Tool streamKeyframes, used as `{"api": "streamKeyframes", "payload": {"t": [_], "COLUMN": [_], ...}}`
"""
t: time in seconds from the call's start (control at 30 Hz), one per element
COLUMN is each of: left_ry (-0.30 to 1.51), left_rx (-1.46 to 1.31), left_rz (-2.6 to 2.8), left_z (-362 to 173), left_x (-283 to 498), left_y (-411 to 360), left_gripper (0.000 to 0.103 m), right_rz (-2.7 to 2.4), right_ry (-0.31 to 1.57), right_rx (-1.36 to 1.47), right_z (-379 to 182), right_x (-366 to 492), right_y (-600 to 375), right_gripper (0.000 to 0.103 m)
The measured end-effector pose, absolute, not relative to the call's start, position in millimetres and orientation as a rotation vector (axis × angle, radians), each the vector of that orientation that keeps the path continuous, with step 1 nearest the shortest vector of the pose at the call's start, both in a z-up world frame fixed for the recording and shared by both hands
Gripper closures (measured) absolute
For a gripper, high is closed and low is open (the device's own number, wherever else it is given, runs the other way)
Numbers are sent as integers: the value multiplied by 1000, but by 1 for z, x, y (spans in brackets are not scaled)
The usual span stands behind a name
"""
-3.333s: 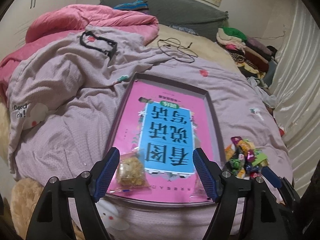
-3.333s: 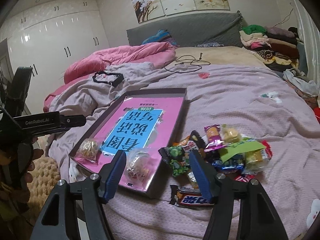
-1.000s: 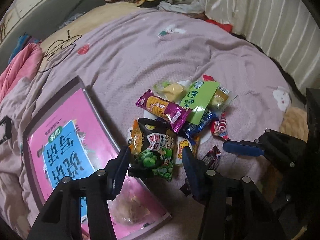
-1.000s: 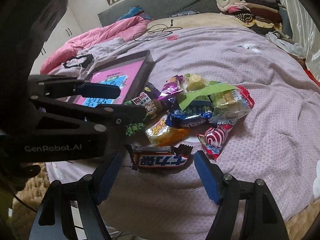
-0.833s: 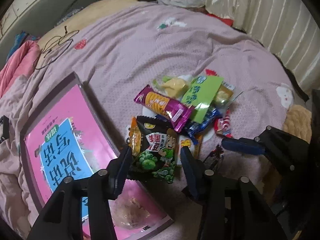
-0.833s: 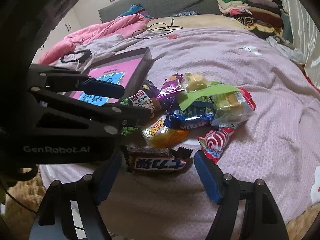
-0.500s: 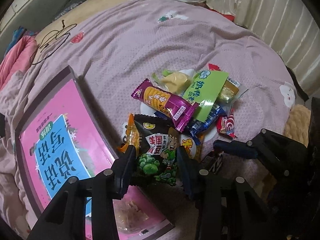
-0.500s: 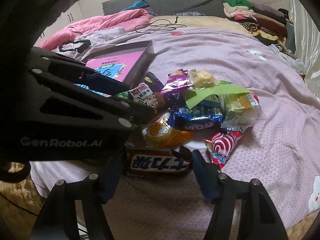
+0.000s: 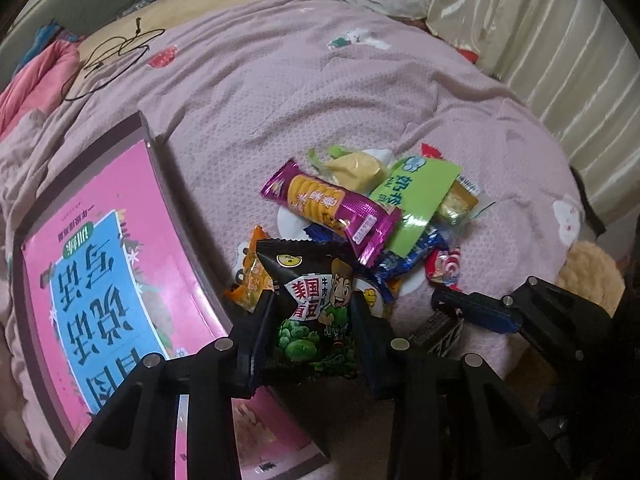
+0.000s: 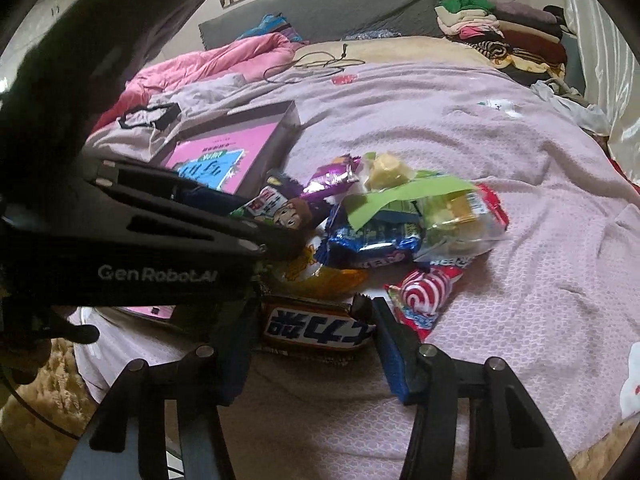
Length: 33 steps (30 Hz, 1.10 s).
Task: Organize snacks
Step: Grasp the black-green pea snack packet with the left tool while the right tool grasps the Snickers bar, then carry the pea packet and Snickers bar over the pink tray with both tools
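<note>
Both grippers have just been closing — the left gripper (image 9: 312, 312) is squeezing the black-and-green pea snack bag (image 9: 316, 304), the right gripper (image 10: 316, 328) is straddling the brown chocolate bar (image 10: 316, 326); contact I can't tell. Barely started I'd say — most snacks are still sitting piled beside the shallow grey tray with the pink book (image 9: 100, 280).

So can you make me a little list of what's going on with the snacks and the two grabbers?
Place: pink bedspread
Snack pile: mixed wrappers heaped beside the tray
Tray: pink-lined tray, two small clear packs already in it
Left gripper: fingers have just been closing, now pressing the sides of the black green-pea bag
Right gripper: fingers have just been closing around the brown chocolate bar; whether they are gripping it is unclear
Other snacks: purple cracker pack, red swirl lollipop
</note>
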<state>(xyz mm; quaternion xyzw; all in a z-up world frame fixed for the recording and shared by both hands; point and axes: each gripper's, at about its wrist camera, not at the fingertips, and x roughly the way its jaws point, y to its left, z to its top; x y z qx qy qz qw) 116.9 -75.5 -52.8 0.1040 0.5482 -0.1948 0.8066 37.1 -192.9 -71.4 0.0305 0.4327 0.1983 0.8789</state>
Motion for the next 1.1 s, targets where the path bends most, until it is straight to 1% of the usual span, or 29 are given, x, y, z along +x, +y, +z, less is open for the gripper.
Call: {"api": "streamKeyframes", "payload": {"t": [0.5,0.7,1.1], "left_ry": [1068,1032,998], "left_rx": [85,48,-30], "left_rz": [-390,-327,-166], "left_z": [-2,10,14], "left_x": [92,80,63], "left_y": [-38,-6,65], "left_gripper": [66,66,66], "right_rz": [421,449,536], "right_ry": [808,749,655], "right_rx": [172,144,47], "right_z": [-49,-38,-20], "right_x": [23,20,5], "right_y": [-219,-211,-186], "right_gripper": [49,49,49]}}
